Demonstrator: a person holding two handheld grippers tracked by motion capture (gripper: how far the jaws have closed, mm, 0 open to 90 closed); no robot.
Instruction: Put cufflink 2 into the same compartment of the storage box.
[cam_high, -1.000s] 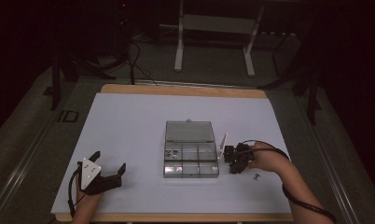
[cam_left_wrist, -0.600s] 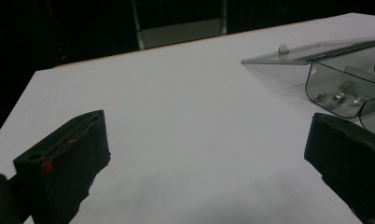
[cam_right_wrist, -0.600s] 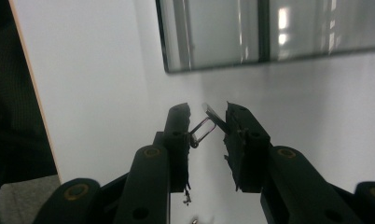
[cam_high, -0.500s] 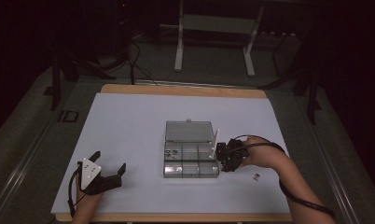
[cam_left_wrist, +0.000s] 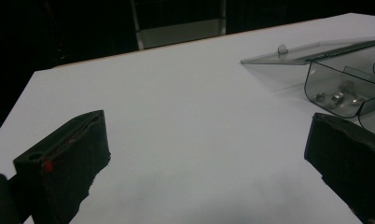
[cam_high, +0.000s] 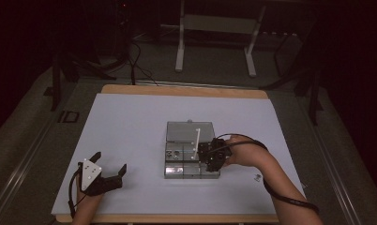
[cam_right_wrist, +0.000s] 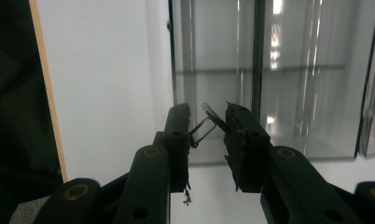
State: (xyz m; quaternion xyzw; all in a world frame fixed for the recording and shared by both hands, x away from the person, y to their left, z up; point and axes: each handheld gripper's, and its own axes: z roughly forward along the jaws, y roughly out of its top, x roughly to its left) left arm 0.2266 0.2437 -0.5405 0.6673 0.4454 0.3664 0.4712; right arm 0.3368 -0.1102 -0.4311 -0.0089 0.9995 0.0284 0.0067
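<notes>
1. High view: the left gripper (cam_high: 112, 174) rests on the white table (cam_high: 130, 126) at the near left corner, its jaws spread wide with nothing between them. The clear compartment box (cam_high: 190, 151), lid laid back, sits well off to that gripper's right. The right gripper (cam_high: 210, 157) hangs over the box's right side, hand (cam_high: 240, 152) behind it; how far its jaws stand apart cannot be told here. A small metal piece (cam_high: 257, 177) lies on the table near that forearm.

2. Left gripper view: both black jaws stand far apart over bare table. The box (cam_left_wrist: 344, 91) lies ahead to the right, small metal parts (cam_left_wrist: 337, 97) in one compartment.

3. Right gripper view: the right gripper (cam_right_wrist: 209, 122) has its jaws narrowed around a small wire clip (cam_right_wrist: 205, 127), which spans the gap and appears pinched. The box's clear lid (cam_right_wrist: 269, 74) lies directly beyond the jaw tips.
</notes>
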